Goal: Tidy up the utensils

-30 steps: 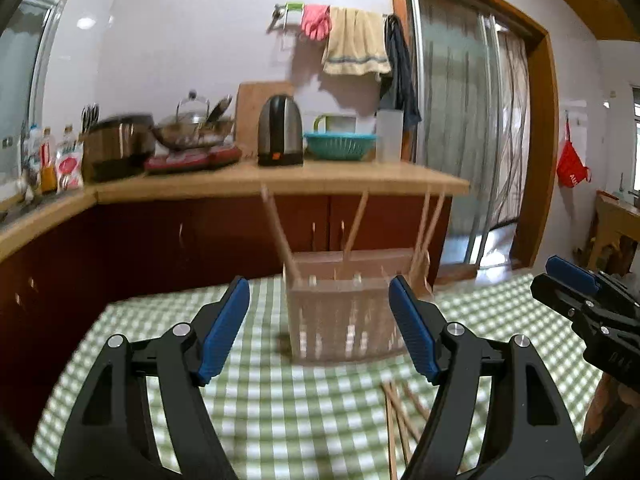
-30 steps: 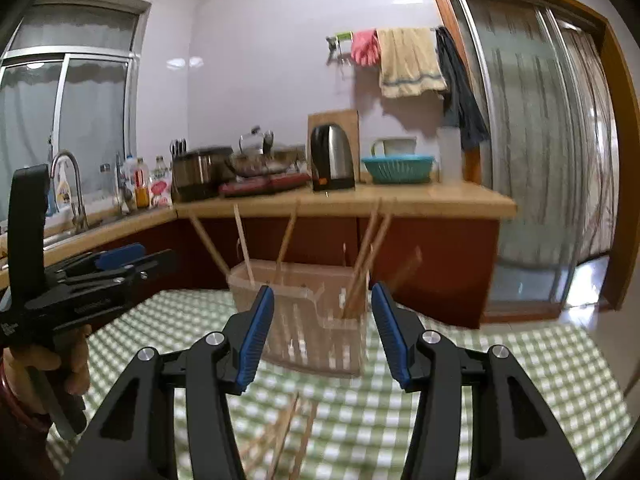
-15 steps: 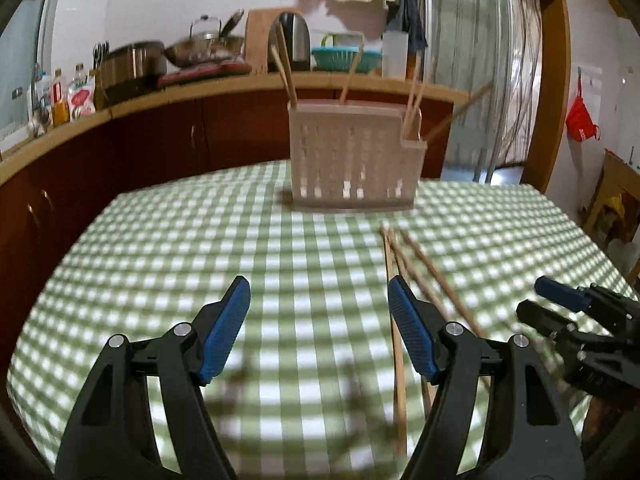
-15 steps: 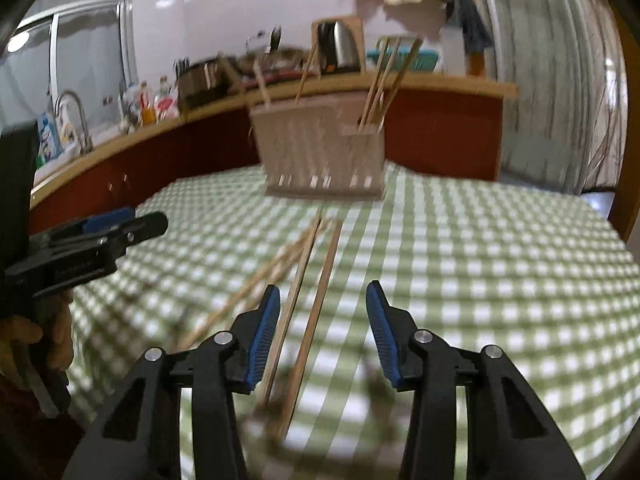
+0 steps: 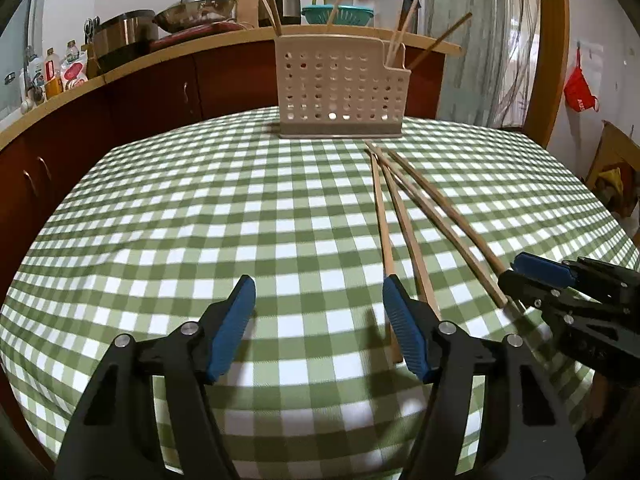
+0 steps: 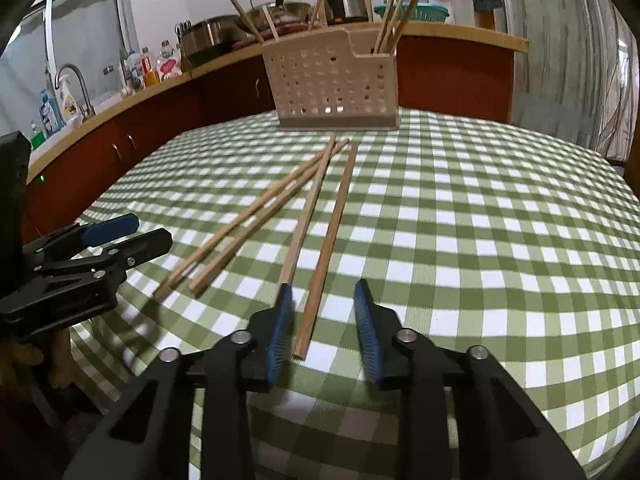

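Four wooden chopsticks (image 6: 316,216), long, thin and pale brown, lying loose on the green checked tablecloth (image 6: 480,220), fanned out from a point just in front of the holder (image 6: 334,84). More chopsticks standing tilted in that beige holder with round holes, at the far side of the table.

Right gripper (image 6: 324,312) low over the cloth, jaws closing, near end of the rightmost chopstick (image 6: 320,276) between the blue pads, pads not yet pressing on it. Left gripper (image 5: 318,320) spread wide and narrowing a little, nothing between the pads, one chopstick (image 5: 384,240) just beside the right pad.

Compared with one second ago: both grippers lower and tipped down toward the table, holder now farther up in both views, right jaws clearly narrower than before.
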Demonstrator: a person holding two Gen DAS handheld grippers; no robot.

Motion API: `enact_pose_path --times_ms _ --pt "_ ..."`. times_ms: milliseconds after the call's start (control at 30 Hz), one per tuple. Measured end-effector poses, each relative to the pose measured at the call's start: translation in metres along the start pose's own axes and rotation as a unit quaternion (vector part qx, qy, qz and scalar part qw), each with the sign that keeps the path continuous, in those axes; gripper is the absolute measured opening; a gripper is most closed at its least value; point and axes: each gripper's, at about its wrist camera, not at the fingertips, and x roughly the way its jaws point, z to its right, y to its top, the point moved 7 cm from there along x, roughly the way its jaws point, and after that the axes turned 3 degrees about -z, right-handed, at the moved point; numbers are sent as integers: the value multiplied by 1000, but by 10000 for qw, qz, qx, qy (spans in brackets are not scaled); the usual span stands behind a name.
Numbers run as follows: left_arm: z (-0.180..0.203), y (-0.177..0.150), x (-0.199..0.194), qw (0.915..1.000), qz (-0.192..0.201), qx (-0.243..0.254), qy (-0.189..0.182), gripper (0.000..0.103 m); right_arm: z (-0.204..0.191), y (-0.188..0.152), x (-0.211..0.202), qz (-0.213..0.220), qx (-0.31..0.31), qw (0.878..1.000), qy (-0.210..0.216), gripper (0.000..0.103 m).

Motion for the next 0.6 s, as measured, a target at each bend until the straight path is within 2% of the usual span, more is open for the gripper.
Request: enact_pose_path --times_ms 100,367,433,567,600 --pt "3 -4 -1 10000 -20 35 -34 64 6 -1 -2 -13 70 10000 -70 14" --pt "19 -11 -1 9996 -79 218 -151 63 26 -2 -7 32 246 9994 -231 10" --pt "22 -12 3 9994 -142 262 -154 53 27 -2 -7 38 246 9994 -249 10" --pt "24 -16 9 9992 -217 275 -209 42 29 -2 -8 50 267 9993 -273 10" --pt "25 -15 9 9991 -209 296 -222 35 31 -2 -8 55 274 9992 -289 10"
